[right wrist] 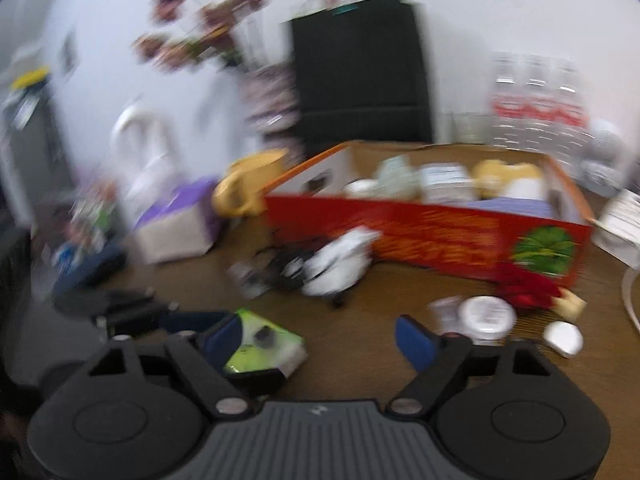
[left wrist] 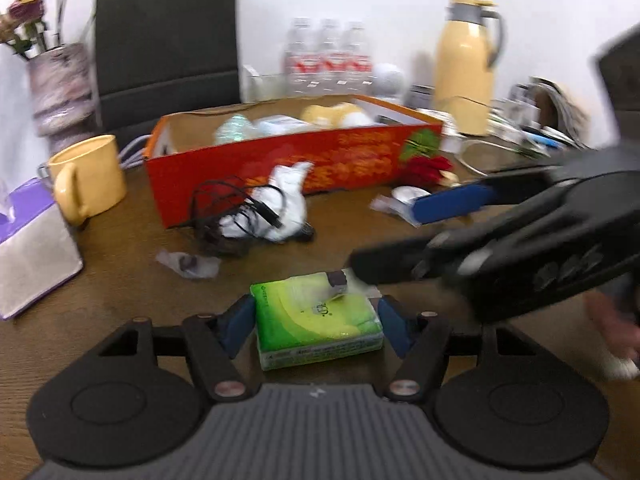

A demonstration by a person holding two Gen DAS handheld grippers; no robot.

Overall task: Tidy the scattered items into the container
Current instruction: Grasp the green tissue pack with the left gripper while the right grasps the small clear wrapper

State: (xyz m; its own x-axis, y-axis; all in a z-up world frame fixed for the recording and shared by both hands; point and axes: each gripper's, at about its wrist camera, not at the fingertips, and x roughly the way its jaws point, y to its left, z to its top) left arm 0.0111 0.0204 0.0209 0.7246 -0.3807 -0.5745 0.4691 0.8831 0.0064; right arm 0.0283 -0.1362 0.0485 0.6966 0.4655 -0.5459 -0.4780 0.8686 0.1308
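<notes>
Left gripper (left wrist: 318,320) jaws closed onto green tissue pack (left wrist: 318,320); red box (left wrist: 296,156) lies straight ahead beyond it; right gripper (right wrist: 320,340) open, empty.

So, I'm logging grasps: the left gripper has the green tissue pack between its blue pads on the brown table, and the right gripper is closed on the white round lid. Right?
Not quite. The left gripper does have the green tissue pack between its pads on the brown table, but the right gripper is open and empty; the right wrist view shows the white round lid lying beyond it.
</notes>
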